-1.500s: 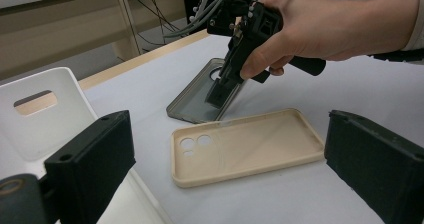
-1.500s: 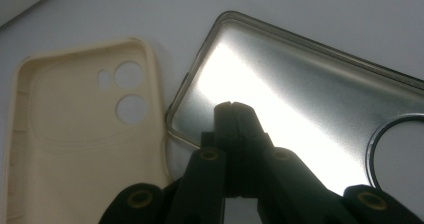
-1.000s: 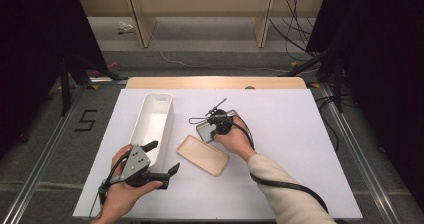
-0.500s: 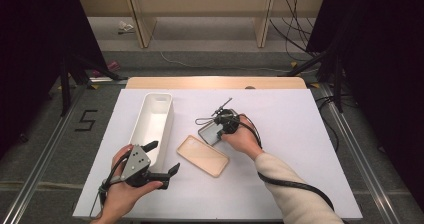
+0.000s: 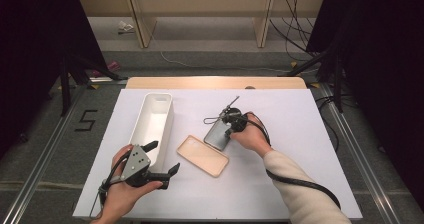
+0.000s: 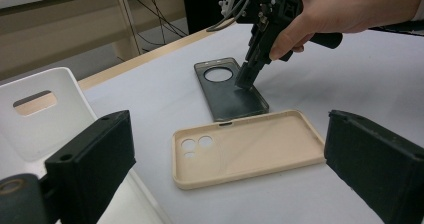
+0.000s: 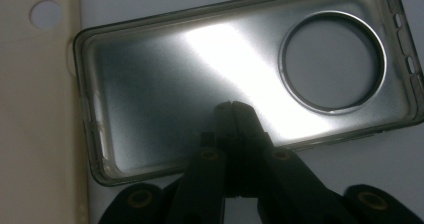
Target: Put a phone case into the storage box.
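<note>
So the right gripper [image 5: 231, 130], fingers pinched closed, is nudging the dark phone case [image 5: 218, 135] up-frame, away from the beige case [image 5: 202, 155] mid-counter. Left gripper [image 5: 162, 158] is sitting wide open, empty.

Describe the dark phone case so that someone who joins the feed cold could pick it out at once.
Start at the long white bin on the left of the white table. Just right of it lie two phone cases side by side, open side up. The dark phone case is the farther one, smoky grey with one large round camera hole, under the tips of the shut right gripper; the beige case has small holes.
</note>
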{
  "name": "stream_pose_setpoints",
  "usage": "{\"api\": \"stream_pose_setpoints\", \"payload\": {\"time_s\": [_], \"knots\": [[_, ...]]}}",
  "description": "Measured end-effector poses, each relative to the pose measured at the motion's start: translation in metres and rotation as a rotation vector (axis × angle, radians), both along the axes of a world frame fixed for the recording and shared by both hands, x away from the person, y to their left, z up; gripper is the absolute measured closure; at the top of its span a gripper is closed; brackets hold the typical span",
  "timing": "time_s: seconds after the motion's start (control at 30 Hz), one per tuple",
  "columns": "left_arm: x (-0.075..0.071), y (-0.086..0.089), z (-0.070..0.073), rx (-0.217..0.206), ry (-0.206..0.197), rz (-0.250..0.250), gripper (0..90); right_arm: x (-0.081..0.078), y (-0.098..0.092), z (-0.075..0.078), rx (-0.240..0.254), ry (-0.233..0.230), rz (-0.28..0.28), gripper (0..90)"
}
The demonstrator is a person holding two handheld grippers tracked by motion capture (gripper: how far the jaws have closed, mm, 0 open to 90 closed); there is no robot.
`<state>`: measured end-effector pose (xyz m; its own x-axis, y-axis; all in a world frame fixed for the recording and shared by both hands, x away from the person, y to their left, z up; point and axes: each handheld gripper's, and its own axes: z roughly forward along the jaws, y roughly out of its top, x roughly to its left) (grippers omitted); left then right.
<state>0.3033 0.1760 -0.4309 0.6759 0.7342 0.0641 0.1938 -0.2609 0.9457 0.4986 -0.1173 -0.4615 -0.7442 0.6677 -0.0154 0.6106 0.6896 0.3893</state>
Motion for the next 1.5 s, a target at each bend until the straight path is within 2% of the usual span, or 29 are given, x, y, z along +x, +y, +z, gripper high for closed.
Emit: {"api": "stream_pose_setpoints", "payload": {"time_s": [0.43, 0.5, 0.6, 0.77, 0.93, 1.23, 1.47, 1.5], "knots": [[0.000, -0.001, 0.000, 0.004, -0.002, -0.002, 5.7, 0.003, -0.020, 0.001, -0.024, -0.004, -0.028, 90.0], [0.000, -0.001, 0.000, 0.004, -0.002, -0.002, 5.7, 0.004, -0.023, 0.001, -0.035, -0.017, -0.013, 90.0], [0.000, -0.001, 0.000, 0.003, -0.002, -0.001, 5.7, 0.004, -0.026, 0.001, -0.027, -0.010, -0.010, 90.0], [0.000, -0.001, 0.000, 0.004, -0.003, -0.002, 5.8, 0.004, -0.029, 0.002, -0.040, -0.014, 0.029, 90.0], [0.000, -0.001, 0.000, 0.004, -0.002, -0.003, 5.8, 0.003, -0.030, 0.002, -0.043, -0.009, 0.045, 90.0], [-0.001, -0.001, 0.001, 0.003, -0.003, -0.004, 5.8, -0.002, -0.028, 0.003, -0.060, -0.009, 0.124, 90.0], [-0.001, -0.001, 0.001, 0.003, -0.004, -0.003, 5.8, -0.004, -0.038, 0.004, -0.081, 0.008, 0.160, 90.0], [-0.001, -0.001, 0.000, 0.004, -0.003, -0.004, 5.8, -0.004, -0.042, 0.004, -0.091, 0.003, 0.183, 90.0]]}}
